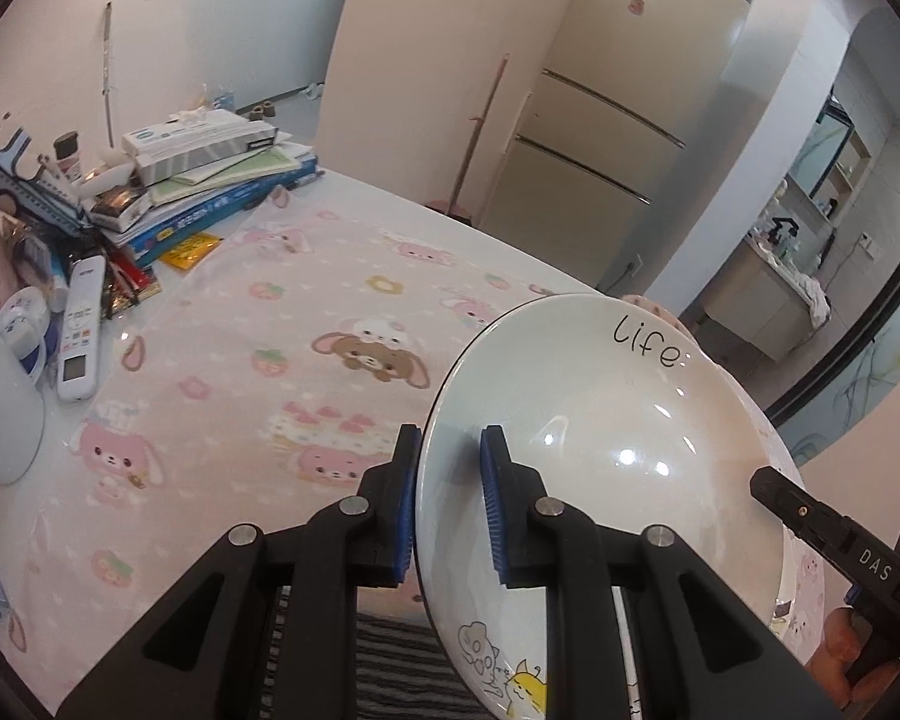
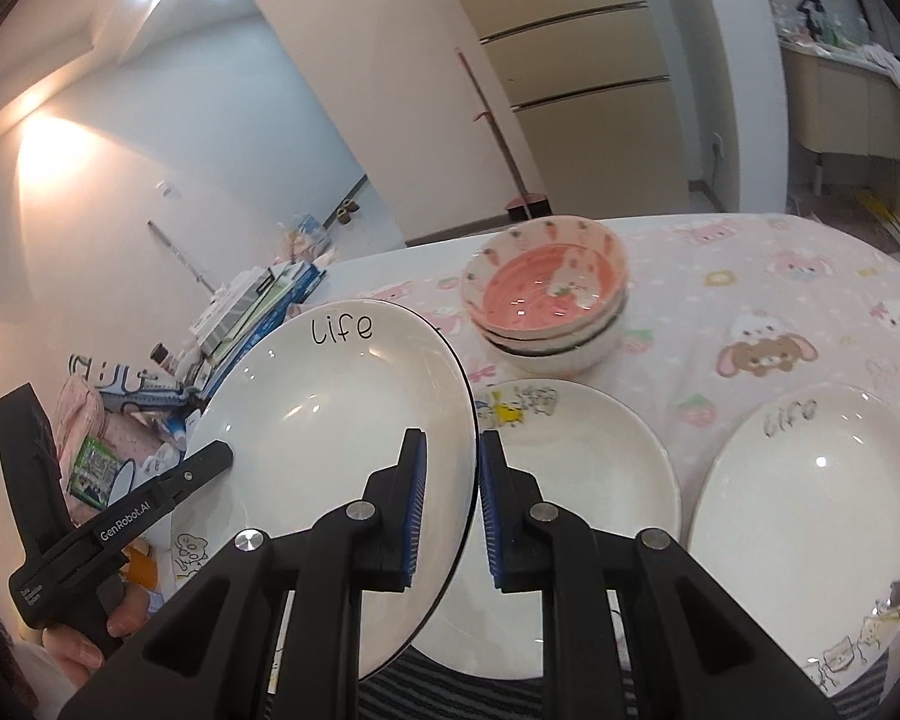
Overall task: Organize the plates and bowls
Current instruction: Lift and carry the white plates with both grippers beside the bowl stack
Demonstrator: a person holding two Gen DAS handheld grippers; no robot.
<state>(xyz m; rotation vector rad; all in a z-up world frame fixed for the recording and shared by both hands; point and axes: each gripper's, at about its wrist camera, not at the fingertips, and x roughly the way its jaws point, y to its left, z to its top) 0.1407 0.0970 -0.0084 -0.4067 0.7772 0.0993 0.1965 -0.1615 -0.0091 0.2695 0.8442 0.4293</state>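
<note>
From your left wrist cam: your left gripper (image 1: 447, 504) has its fingers clamped on the rim of the white "life" plate (image 1: 600, 420), one blue pad on the underside and one on the glossy inner face. The plate is tilted up on edge, off the worktop (image 1: 342, 276), which has a pink bunny-print cloth (image 1: 240, 372) over it. On the far left there's a messy pile of books and boxes (image 1: 210, 174), a white remote (image 1: 81, 330) and an enamel mug (image 1: 0, 396). The tip of your right gripper (image 1: 777, 489) pokes in at the plate's right edge, with a bit of your hand (image 1: 840, 654) under it. A beige fridge (image 1: 618, 120) stands behind.

From your right wrist cam: your right gripper (image 2: 453, 507) is pinched on the same plate's (image 2: 330, 432) opposite rim, fingers close together with the thin edge between them. The left gripper (image 2: 207, 459) reaches in from the left side. So the plate hangs between both tools, above the cloth. Under and beside it, a second white plate (image 2: 570, 468) lies flat, a third "life" plate (image 2: 810, 510) sits near it to the right, and a stack of bowls with a pink carrot-print bowl (image 2: 546, 288) on top sits just behind them.
</note>
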